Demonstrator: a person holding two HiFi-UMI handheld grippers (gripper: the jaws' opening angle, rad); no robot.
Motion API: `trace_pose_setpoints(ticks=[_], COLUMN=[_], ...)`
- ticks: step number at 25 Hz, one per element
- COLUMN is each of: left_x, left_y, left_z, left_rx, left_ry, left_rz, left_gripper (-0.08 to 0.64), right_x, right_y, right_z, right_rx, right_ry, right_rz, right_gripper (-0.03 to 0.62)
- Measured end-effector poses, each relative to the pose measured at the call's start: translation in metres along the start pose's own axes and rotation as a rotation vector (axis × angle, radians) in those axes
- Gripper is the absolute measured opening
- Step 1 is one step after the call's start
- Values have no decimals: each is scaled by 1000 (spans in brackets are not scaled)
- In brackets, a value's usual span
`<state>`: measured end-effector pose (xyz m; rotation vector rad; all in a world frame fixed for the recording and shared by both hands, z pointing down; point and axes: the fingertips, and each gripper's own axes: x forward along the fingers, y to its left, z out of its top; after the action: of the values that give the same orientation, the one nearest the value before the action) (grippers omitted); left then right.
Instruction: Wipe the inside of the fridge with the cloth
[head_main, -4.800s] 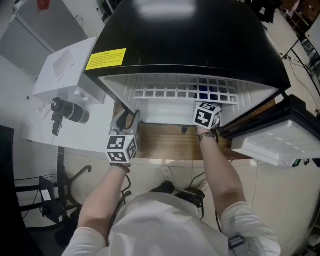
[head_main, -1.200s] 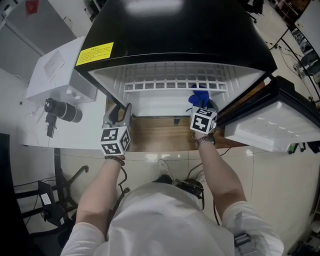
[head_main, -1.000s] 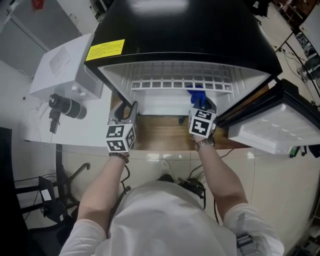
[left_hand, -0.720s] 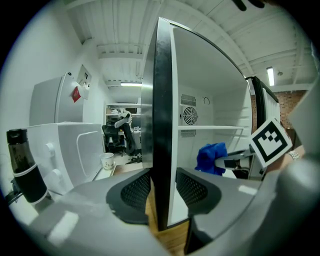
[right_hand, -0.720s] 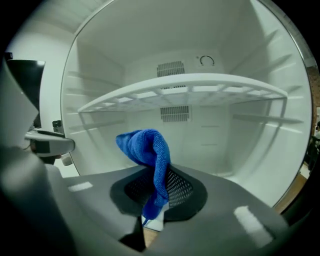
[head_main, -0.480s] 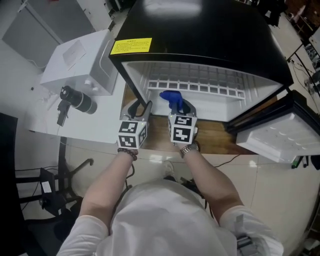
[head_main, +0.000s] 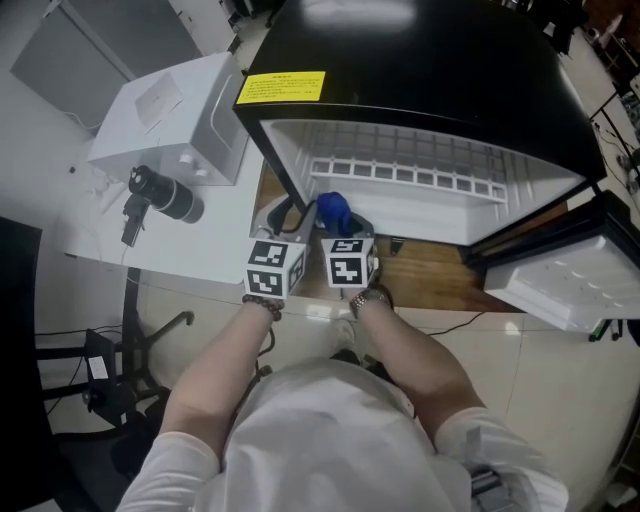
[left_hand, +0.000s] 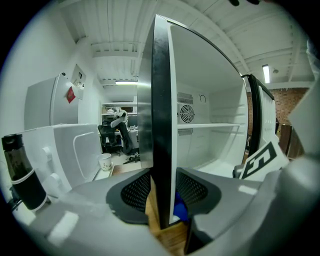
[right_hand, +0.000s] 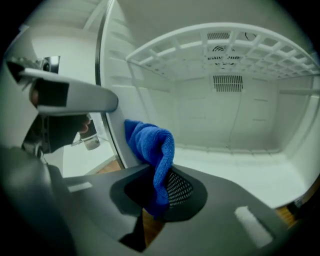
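Note:
The black fridge stands open, its inside white. My right gripper is shut on a blue cloth, which hangs bunched from the jaws. The cloth's top lies against the front of the fridge's left inner wall. In the head view the cloth sits at the opening's lower left, just ahead of the right gripper. My left gripper clamps the front edge of that same left wall, one jaw outside and one inside. The two grippers are side by side, and the left gripper is the outer one.
A white wire shelf runs across the upper inside. The fridge door hangs open at the right. A white box and a dark cylinder sit on the white counter to the left. The fridge stands on a wooden board.
My right gripper has carried the cloth from the right part of the opening across to the left wall, ending beside the left gripper. The left gripper has kept its hold.

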<state>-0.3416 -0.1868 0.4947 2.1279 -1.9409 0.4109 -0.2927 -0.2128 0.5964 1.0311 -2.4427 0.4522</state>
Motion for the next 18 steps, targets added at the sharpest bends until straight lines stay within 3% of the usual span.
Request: trace_pose_setpoints(ticks=[8,18], left_x=[-1,-1], left_y=[1,1], left_z=[0,0], left_rx=[1,-6], left_ry=[-4,-8], left_rz=[2,13], left_gripper=[150,150], right_x=[2,-19], right_y=[-28,-77], right_z=[-16,-28], right_rx=[-29,12], right_ry=[38,48], right_rz=[-75,-153], right_gripper=[41,43])
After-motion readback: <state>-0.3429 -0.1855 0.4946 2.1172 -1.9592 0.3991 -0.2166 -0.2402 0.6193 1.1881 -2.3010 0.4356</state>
